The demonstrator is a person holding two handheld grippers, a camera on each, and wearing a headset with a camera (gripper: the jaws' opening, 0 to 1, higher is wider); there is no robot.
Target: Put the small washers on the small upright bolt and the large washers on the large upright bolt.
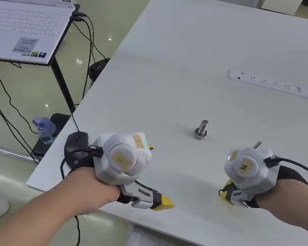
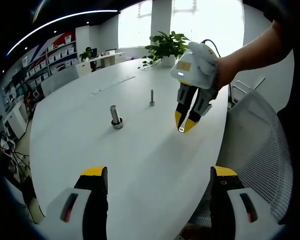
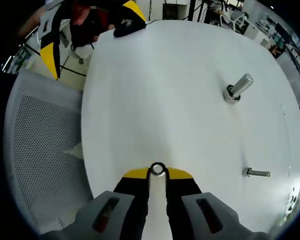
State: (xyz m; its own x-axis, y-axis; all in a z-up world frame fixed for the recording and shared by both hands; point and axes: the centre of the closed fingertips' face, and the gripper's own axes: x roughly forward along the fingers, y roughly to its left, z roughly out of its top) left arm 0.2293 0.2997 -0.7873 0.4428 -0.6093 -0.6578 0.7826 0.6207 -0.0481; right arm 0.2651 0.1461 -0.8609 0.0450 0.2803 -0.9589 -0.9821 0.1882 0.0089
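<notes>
Right hand-held gripper (image 3: 158,176) pinching washer (image 3: 152,169), left hand-held gripper (image 2: 158,172) spread wide, small bolt (image 3: 257,173) near large bolt (image 3: 238,87)

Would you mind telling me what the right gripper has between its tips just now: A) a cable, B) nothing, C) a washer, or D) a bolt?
C: in the right gripper view, the right gripper is shut on a washer, a metal ring pinched between its yellow tips.

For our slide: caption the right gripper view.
Right gripper holds a washer over the table; large bolt and small bolt beyond.
</notes>
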